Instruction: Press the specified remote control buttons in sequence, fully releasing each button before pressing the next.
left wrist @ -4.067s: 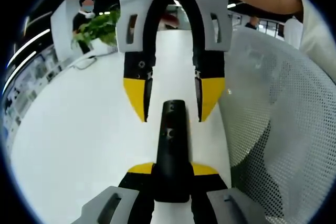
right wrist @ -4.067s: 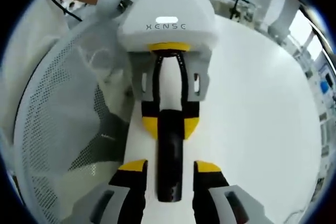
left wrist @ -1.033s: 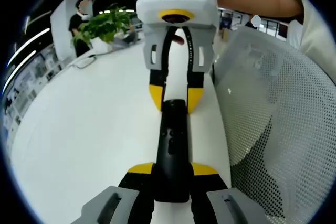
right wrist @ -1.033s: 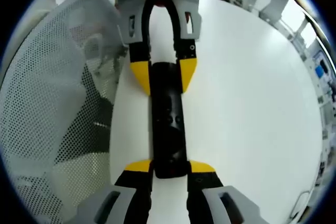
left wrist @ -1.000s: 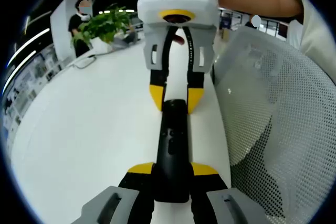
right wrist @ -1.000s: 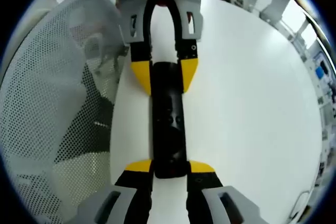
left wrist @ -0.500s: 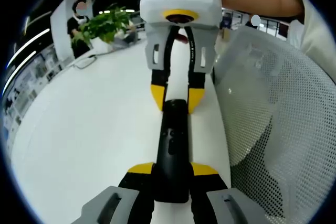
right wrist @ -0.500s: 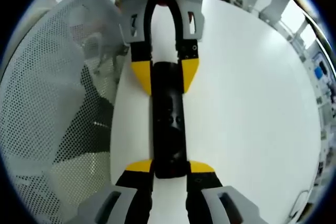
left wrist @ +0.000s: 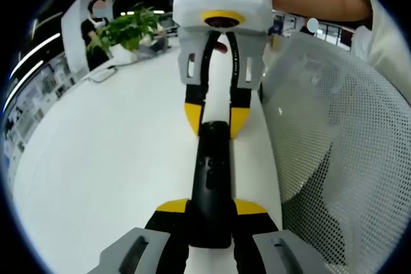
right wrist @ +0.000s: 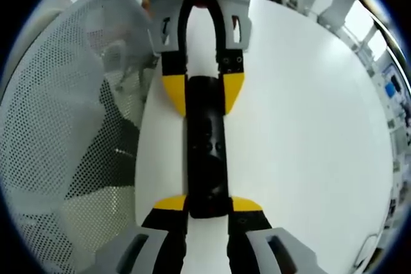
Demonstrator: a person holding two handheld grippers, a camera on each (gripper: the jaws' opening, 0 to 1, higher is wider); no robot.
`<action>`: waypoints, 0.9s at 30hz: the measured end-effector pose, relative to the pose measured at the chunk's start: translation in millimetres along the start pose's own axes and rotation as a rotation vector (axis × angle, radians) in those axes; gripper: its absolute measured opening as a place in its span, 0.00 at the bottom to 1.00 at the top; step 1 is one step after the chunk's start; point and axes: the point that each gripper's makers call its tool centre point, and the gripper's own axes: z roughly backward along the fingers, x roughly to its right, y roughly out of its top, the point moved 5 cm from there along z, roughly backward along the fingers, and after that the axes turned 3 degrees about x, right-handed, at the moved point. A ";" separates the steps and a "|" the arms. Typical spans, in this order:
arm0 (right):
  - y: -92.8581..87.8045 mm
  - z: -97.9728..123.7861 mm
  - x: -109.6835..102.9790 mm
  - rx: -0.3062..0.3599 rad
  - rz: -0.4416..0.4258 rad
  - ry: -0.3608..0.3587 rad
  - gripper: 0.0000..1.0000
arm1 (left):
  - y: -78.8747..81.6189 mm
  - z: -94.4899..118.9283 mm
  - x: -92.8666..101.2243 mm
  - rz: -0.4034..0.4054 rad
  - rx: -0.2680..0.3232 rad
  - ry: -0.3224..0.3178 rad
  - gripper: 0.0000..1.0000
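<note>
I clamp the black remote [left wrist: 210, 178] endwise between left gripper [left wrist: 210, 208] and right gripper [right wrist: 208, 205], steadying its buttons over the white table [left wrist: 103, 158].

Four seconds ago the right tool [left wrist: 214, 120] stood wide open around the far tip of the black remote [left wrist: 209, 184], toward 12 o'clock; now it has closed on that tip.

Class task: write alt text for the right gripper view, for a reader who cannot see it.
A black remote control lies lengthwise on a white table, clamped at its near end by the right tool and at its far end by the left tool. A white mesh chair back stands alongside.
</note>
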 end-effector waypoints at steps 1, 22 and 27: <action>-0.3 -0.1 0.5 0.001 -0.001 -0.001 0.20 | 0.1 0.0 0.0 0.000 0.000 0.000 0.24; -0.9 6.8 1.3 0.042 -0.002 -0.018 0.20 | 5.3 0.4 -4.2 -0.039 -0.068 0.002 0.23; -3.8 14.8 7.3 0.044 0.002 -0.048 0.20 | 15.9 2.7 -10.7 -0.057 -0.068 0.017 0.23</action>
